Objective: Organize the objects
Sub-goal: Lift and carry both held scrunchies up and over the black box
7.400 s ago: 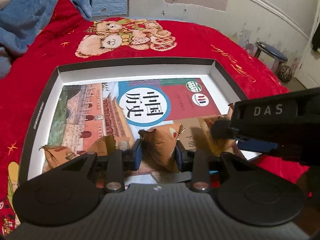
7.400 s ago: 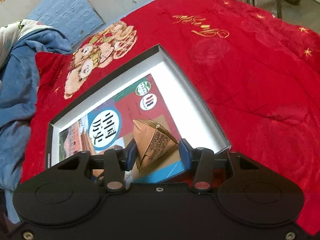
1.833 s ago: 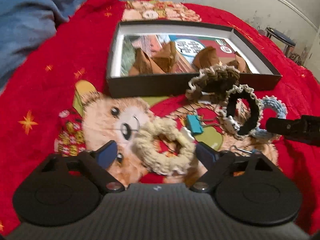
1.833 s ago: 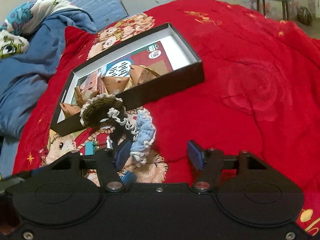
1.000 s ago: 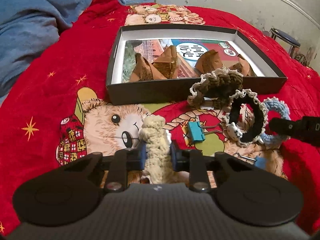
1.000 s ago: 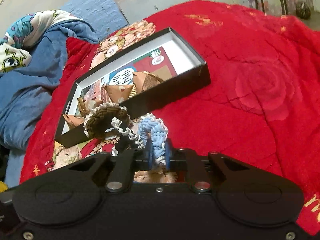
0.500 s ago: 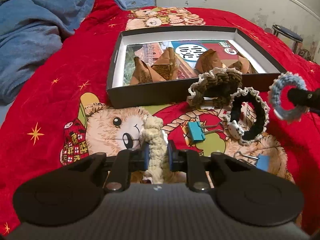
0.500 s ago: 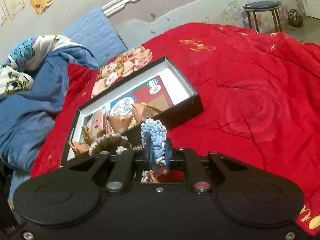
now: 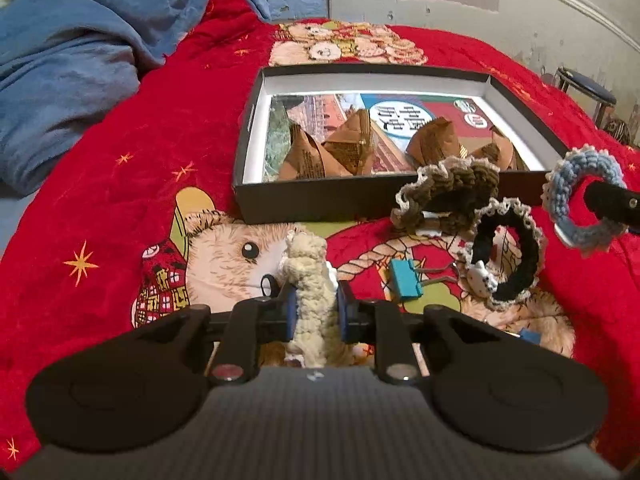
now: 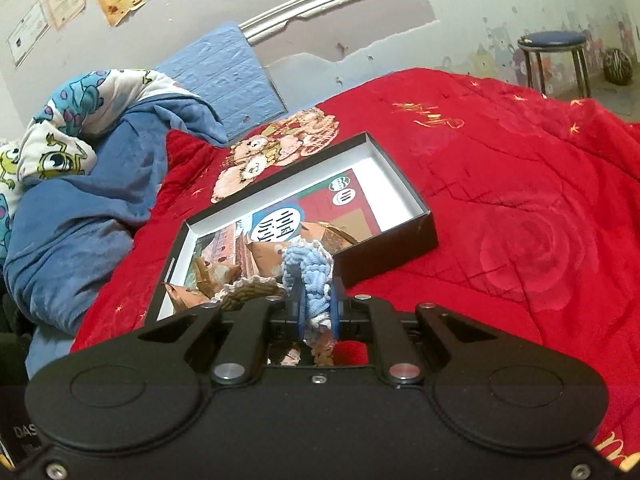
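My left gripper [image 9: 314, 316] is shut on a cream crocheted ring [image 9: 308, 276], held just above the bear print on the red blanket. My right gripper [image 10: 316, 308] is shut on a blue crocheted ring [image 10: 308, 268], lifted above the blanket; the ring also shows in the left wrist view [image 9: 580, 200] at the right edge. A black box [image 9: 316, 200] ahead holds several brown paper packets [image 9: 332, 148] on a printed book. A brown ring [image 9: 448, 192] leans on the box front. A black ring [image 9: 508, 252] lies beside it.
A teal binder clip [image 9: 404, 280] lies on the blanket between the rings. A blue quilt [image 9: 68, 60] is heaped at the left. A stool [image 10: 554, 56] stands by the wall at the far right. The red blanket [image 10: 520, 200] spreads right of the box.
Both grippers closed on their rings, cream in the left and blue in the right. The right gripper has since lifted the blue ring up off the blanket; the left has risen slightly.
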A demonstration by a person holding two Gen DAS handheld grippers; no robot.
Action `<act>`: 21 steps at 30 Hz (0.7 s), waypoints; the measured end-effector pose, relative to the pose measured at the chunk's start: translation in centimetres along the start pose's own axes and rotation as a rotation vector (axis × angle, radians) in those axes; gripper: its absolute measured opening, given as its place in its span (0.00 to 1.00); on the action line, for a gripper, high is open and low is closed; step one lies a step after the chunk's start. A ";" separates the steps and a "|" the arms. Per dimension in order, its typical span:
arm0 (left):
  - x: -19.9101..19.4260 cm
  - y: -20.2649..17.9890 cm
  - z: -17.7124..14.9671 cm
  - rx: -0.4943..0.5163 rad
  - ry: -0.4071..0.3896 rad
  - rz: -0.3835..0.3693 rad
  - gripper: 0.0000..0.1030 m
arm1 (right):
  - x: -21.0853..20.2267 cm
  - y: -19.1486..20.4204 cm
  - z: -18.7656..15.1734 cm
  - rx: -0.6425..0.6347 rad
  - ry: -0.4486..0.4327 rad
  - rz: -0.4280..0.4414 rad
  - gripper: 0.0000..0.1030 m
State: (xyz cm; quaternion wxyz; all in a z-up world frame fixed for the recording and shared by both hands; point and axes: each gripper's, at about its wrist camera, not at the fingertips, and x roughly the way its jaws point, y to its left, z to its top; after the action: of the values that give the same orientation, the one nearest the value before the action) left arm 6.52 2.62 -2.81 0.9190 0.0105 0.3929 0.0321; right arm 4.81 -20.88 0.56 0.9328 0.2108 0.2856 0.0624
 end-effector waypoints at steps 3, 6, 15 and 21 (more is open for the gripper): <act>-0.4 0.0 0.1 0.000 -0.027 -0.006 0.23 | 0.0 0.1 0.0 -0.001 0.000 0.019 0.11; -0.9 0.1 0.2 -0.015 -0.058 -0.029 0.22 | -0.1 0.2 0.1 -0.003 -0.006 0.040 0.11; -2.4 -0.3 0.5 0.000 -0.159 -0.079 0.22 | -0.3 0.4 0.2 0.007 -0.010 0.078 0.11; -3.3 -0.5 0.7 -0.005 -0.209 -0.105 0.22 | -0.3 0.2 0.5 0.029 -0.014 0.099 0.11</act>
State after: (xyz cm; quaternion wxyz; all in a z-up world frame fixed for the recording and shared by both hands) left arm 4.79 1.86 0.04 0.9553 -0.0089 0.2950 -0.0163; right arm 4.87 -20.96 1.16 0.9273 0.2388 0.2693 0.1027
